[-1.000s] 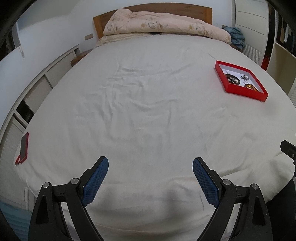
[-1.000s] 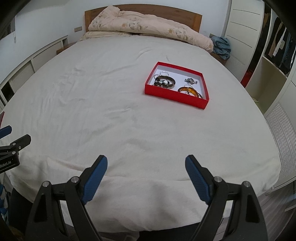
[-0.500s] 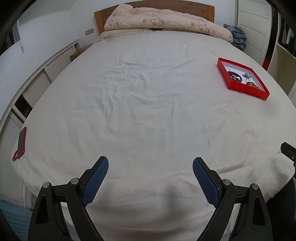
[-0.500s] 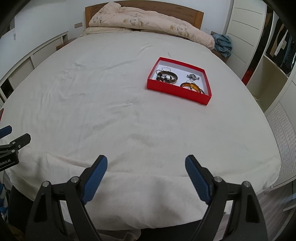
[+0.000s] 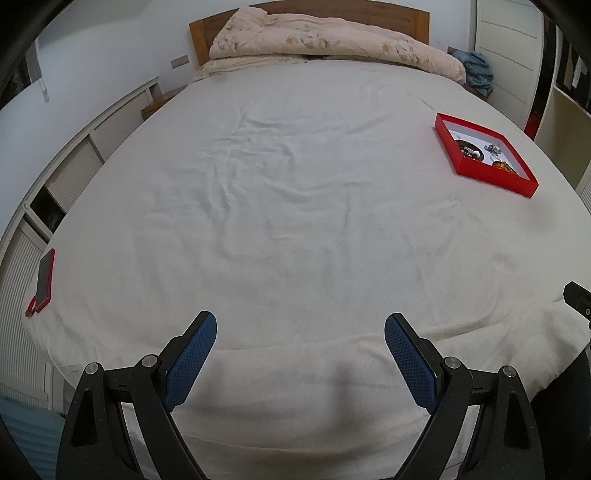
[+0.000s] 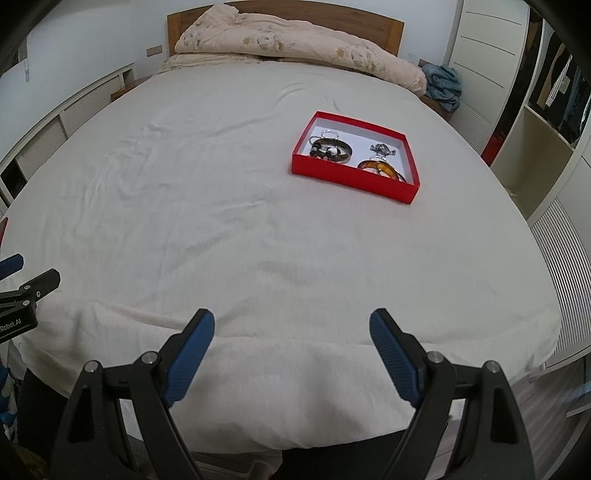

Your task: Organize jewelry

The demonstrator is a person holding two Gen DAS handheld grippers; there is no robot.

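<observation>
A home bedroom: a wide bed (image 6: pixel 258 240) under a cream sheet fills the view, with a wooden headboard (image 6: pixel 369 20) and a floral duvet (image 6: pixel 295 44) bunched against it. To the right, white wardrobe doors (image 6: pixel 484 55) and open shelving with hanging clothes (image 6: pixel 565 88).

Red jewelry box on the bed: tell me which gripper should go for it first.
Right. The red box lies nearly straight ahead of the open right gripper; from the left gripper, also open and empty, it sits far off to the side.
</observation>
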